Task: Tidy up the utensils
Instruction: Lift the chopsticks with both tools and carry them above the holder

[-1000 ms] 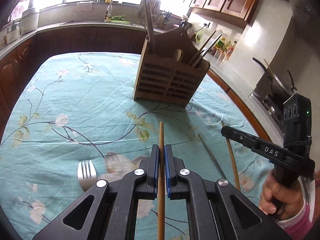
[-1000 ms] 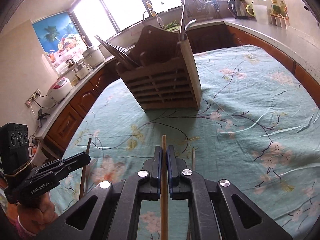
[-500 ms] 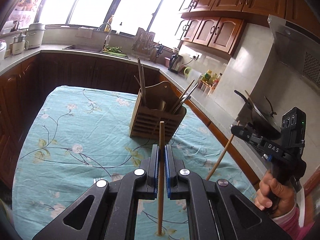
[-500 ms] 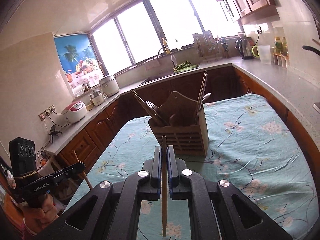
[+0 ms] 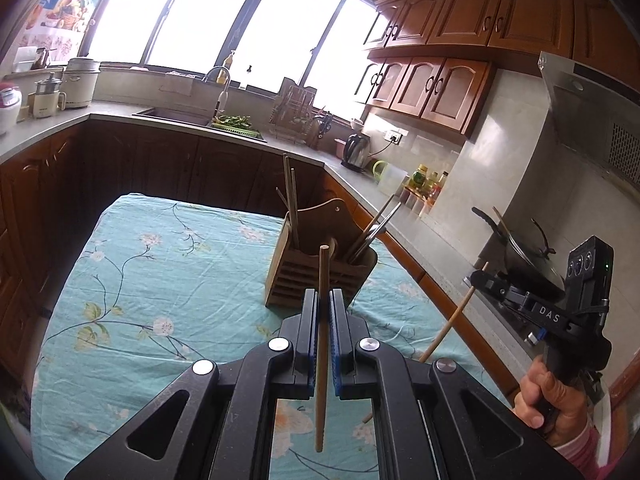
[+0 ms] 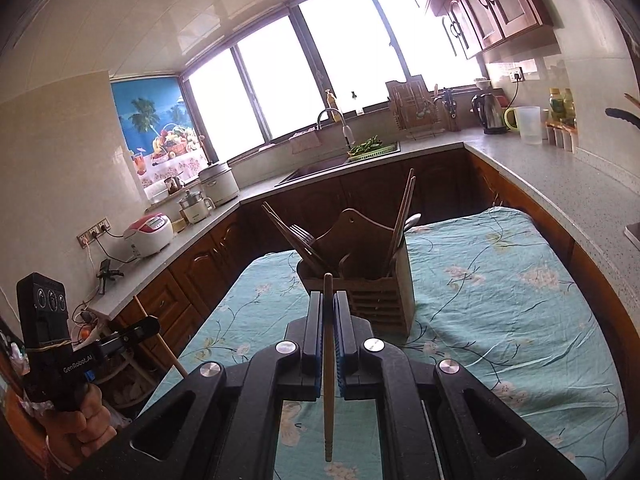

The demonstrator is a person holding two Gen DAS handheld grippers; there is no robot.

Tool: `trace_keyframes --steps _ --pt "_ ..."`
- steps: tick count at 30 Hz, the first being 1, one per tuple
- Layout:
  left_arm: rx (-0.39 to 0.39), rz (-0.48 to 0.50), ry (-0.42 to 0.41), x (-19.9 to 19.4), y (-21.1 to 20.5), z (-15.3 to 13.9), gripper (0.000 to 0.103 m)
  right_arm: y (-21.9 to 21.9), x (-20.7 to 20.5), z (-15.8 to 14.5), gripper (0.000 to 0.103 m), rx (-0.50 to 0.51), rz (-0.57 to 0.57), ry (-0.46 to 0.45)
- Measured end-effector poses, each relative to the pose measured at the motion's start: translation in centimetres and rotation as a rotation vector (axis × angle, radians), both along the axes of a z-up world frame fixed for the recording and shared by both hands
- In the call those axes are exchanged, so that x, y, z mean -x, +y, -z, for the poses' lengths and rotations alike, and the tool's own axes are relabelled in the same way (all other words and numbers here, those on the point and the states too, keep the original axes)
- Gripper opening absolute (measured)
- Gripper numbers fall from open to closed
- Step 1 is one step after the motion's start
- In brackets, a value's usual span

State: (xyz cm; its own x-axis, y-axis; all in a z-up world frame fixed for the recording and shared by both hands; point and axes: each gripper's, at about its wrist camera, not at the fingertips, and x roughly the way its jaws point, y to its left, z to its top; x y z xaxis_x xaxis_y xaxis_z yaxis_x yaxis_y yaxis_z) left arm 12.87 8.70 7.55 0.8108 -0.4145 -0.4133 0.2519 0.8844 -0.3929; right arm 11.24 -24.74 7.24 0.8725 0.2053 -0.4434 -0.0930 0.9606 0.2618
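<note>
My left gripper is shut on a wooden chopstick that stands nearly upright between its blue pads, lifted above the table. My right gripper is shut the same way on a second chopstick. Ahead of both stands a slatted wooden utensil holder on the teal floral tablecloth, with chopsticks, forks and a spoon in it. Each wrist view shows the other gripper at its side: the right gripper at right, the left gripper at left, each with its stick slanting down.
Dark wooden cabinets and a grey counter wrap around the table. A wok sits on the stove at right. A kettle, a sink with greens and a rice cooker stand on the counter.
Both grippers have risen off the tablecloth with their chopsticks and tipped up, so the holder looks smaller and farther. The fork on the cloth has left the view. Little has moved over the last half second.
</note>
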Motion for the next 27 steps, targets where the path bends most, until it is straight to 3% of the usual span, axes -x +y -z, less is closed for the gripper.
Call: trace_keyframes --steps 14,27 --pt "0.021 -0.035 -0.058 -2.4 -0.3 -1.2 0.003 -1.6 -1.6 -0.8 0.005 -0.022 0.034 -0.042" --pt "0.078 -0.094 -0.23 -9.6 0.1 -4.8 0.003 -3.8 -7.3 -7.4 0.005 -0.017 0.09 -0.211"
